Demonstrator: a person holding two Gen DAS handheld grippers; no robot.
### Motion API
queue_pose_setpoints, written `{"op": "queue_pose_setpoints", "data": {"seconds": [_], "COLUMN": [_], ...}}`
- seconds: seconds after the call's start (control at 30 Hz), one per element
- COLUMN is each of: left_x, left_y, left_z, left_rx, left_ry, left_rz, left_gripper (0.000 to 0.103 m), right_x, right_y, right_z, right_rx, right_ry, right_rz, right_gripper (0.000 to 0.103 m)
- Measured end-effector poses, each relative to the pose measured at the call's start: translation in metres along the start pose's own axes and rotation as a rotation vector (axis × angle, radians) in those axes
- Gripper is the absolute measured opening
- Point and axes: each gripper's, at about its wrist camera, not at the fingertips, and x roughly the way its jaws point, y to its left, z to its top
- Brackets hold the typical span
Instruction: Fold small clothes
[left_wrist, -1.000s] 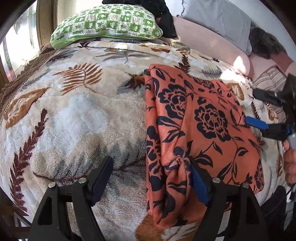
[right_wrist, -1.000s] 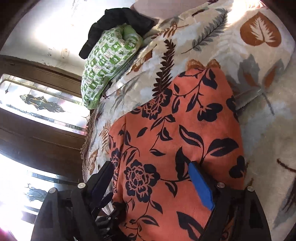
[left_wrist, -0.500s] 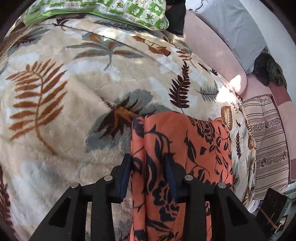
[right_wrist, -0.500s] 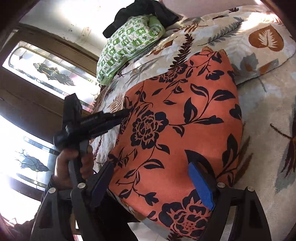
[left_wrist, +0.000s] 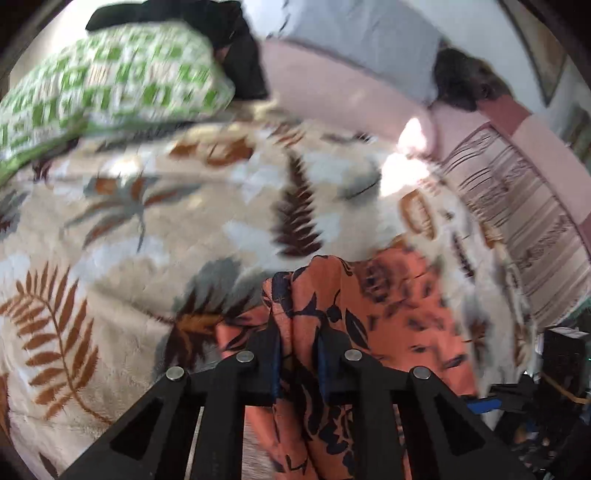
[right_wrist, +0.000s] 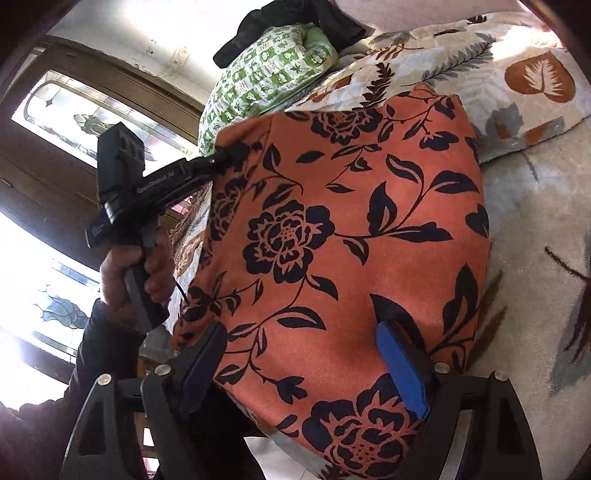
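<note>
An orange cloth with dark flowers (left_wrist: 388, 314) lies folded on the bed, and the right wrist view shows it spread flat (right_wrist: 332, 221). My left gripper (left_wrist: 297, 354) is closing its jaws on a bunched fold at the cloth's edge, with fabric pinched between the pads. In the right wrist view that same left gripper (right_wrist: 236, 151), held by a hand (right_wrist: 136, 266), grips the cloth's far left corner. My right gripper (right_wrist: 303, 362) stands wide open over the cloth's near edge, its blue pad (right_wrist: 402, 369) resting above the fabric.
A leaf-patterned blanket (left_wrist: 110, 258) covers the bed. A green-and-white checked pillow (left_wrist: 110, 81) and a black garment (left_wrist: 236, 55) lie at the far end, with a grey pillow (left_wrist: 351, 40) and a striped cloth (left_wrist: 517, 221) to the right. A stained-glass window (right_wrist: 74, 110) stands beyond the bed's edge.
My left gripper has travelled along the cloth to its far corner and narrowed its jaws around a fold of fabric. The right gripper has rolled a little and stays wide.
</note>
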Motion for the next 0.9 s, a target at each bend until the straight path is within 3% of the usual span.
{"op": "queue_pose_setpoints", "data": {"seconds": [0.03,0.07,0.1,0.17,0.2,0.23,0.43,0.53,0.6,0.63,0.67,0.7,0.77,0.9], "left_x": [0.019,0.018,0.012,0.001,-0.003,-0.009,-0.091,-0.116,-0.108,-0.097,-0.082,-0.069,-0.071,-0.082], "left_y": [0.019,0.03,0.033,0.023,0.018,0.015,-0.012,-0.034,-0.04,-0.039,-0.034,-0.025,-0.006,-0.004], "left_z": [-0.007,-0.01,-0.008,-0.008,-0.009,-0.011,-0.052,-0.091,-0.116,-0.127,-0.137,-0.145,-0.153,-0.156], "left_rx": [-0.061,-0.114,-0.14,-0.099,-0.076,-0.064,-0.088,-0.075,-0.101,-0.105,-0.121,-0.161,-0.294,-0.345], "left_ry": [0.044,0.003,-0.007,-0.035,-0.031,-0.031,-0.148,-0.141,-0.096,-0.052,-0.004,0.026,-0.004,-0.028], "left_rz": [-0.027,-0.095,-0.113,-0.052,0.003,0.027,0.007,-0.009,-0.012,0.011,0.054,0.062,-0.031,-0.063], "left_gripper": [0.027,0.028,0.029,0.039,0.049,0.05,0.05,0.05,0.045,0.03,0.027,0.029,0.031,0.031], "right_x": [0.001,0.002,0.003,0.004,0.004,0.005,0.003,0.003,0.001,0.001,0.001,0.001,0.002,0.003], "right_y": [0.0,0.001,0.004,0.006,0.007,0.008,0.007,0.002,-0.001,-0.002,-0.003,-0.004,-0.002,-0.003], "right_z": [0.0,0.0,0.0,-0.001,-0.001,-0.002,-0.001,0.002,0.002,0.003,0.003,0.004,0.005,0.008], "right_rx": [-0.002,-0.005,-0.007,-0.013,-0.015,-0.02,-0.001,0.03,0.054,0.065,0.073,0.079,0.083,0.073], "right_ry": [0.0,0.001,0.004,0.008,0.006,0.007,0.0,-0.007,-0.013,-0.014,-0.014,-0.013,-0.006,0.007], "right_rz": [0.001,0.003,-0.004,-0.023,-0.026,-0.03,-0.021,0.001,0.019,0.026,0.031,0.033,0.039,0.032], "right_gripper": [0.086,0.085,0.085,0.086,0.086,0.086,0.086,0.086,0.086,0.086,0.086,0.086,0.086,0.086]}}
